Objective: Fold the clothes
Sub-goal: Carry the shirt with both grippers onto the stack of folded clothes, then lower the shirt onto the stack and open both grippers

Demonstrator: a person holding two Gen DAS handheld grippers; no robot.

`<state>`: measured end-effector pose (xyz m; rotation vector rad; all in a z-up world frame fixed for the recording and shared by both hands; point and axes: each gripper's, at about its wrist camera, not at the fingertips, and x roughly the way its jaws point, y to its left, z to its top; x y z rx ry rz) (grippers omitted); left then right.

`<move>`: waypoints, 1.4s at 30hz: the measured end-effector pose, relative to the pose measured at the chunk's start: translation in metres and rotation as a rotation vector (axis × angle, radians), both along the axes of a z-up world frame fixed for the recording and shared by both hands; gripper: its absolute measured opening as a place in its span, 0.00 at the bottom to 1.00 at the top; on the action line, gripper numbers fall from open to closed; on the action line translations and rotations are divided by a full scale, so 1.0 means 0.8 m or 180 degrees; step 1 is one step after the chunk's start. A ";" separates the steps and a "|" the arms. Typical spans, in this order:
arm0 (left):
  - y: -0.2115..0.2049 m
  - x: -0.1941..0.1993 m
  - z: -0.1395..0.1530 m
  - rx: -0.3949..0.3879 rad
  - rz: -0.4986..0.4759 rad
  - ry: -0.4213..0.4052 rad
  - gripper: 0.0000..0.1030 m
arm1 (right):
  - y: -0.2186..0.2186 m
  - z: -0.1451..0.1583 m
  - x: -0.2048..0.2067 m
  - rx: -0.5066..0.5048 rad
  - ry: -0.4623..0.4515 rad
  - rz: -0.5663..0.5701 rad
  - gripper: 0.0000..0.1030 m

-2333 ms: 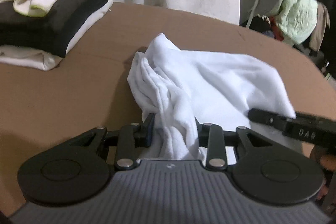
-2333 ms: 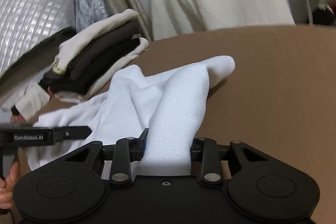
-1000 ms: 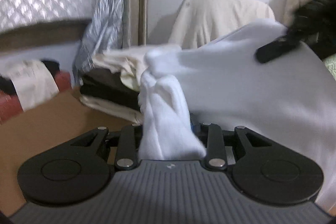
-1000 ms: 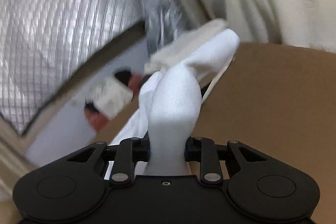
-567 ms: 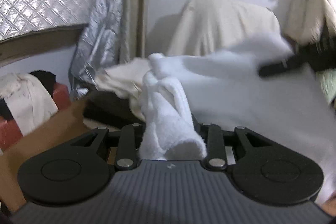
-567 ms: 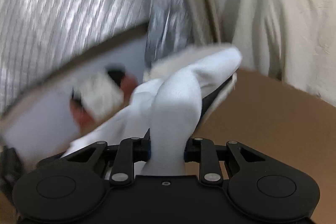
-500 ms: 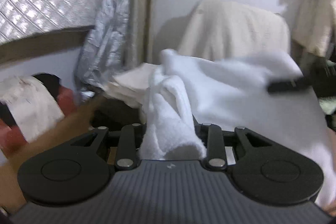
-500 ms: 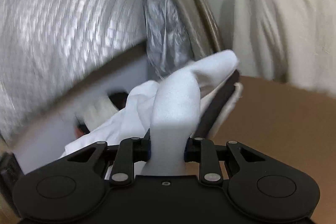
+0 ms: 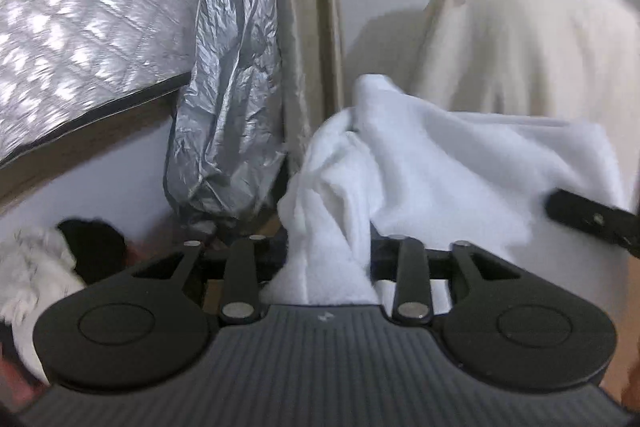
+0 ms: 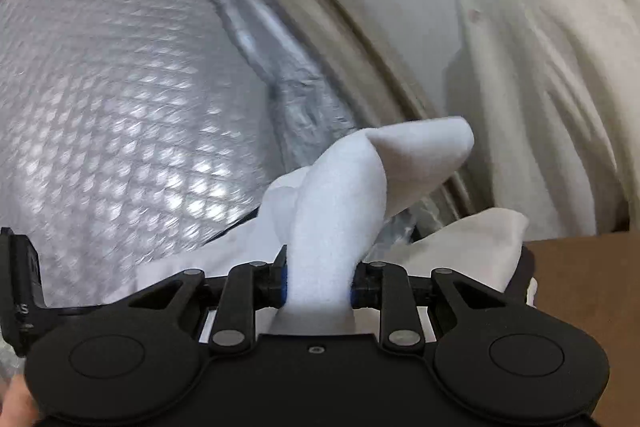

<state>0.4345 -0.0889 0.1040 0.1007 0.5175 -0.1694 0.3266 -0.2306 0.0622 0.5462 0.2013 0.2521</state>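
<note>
The white garment (image 9: pixel 432 183) hangs in the air between both grippers, lifted clear of the bench.

Left wrist view: the left gripper (image 9: pixel 330 259) has a bunched fold of the garment between its jaws, which have just been opening; whether the pads still press on the cloth cannot be told. The cloth spreads toward the right of the frame, where a black finger of the right gripper (image 9: pixel 592 223) enters at the right edge. Only this view shows a crumpled silver sheet (image 9: pixel 228 131) at centre left and a white and black heap (image 9: pixel 52 267) at lower left.

Right wrist view: the right gripper (image 10: pixel 320 283) is closed narrowly on a rolled fold of the garment, and the free end curls over toward upper right. Only this view shows the brown bench (image 10: pixel 588 307) at lower right, with a cream folded garment (image 10: pixel 480 247) at its edge. The quilted foil panel (image 10: pixel 120 107) fills the left half; a draped cream cloth (image 10: pixel 560 87) stands at right. Bare bench lies at far right.
</note>
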 end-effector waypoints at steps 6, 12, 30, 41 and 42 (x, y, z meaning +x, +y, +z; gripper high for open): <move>0.012 0.092 -0.117 -0.0166 0.0663 0.0610 0.62 | -0.020 -0.135 0.058 0.0294 0.0632 -0.0417 0.47; 0.061 0.064 -0.135 -0.0630 0.0901 0.0541 0.72 | -0.079 -0.141 0.059 0.0806 0.0667 0.0015 0.68; 0.046 0.062 -0.123 -0.0336 0.0790 0.0581 0.72 | -0.165 -0.114 0.035 0.1105 0.1193 0.0607 0.70; 0.027 0.068 -0.122 0.0159 0.0621 0.0367 0.92 | -0.163 -0.126 0.083 0.1743 0.1096 0.0784 0.84; 0.029 0.069 -0.124 0.0169 0.0630 0.0353 0.92 | -0.157 -0.129 0.093 0.1682 0.1177 0.0749 0.84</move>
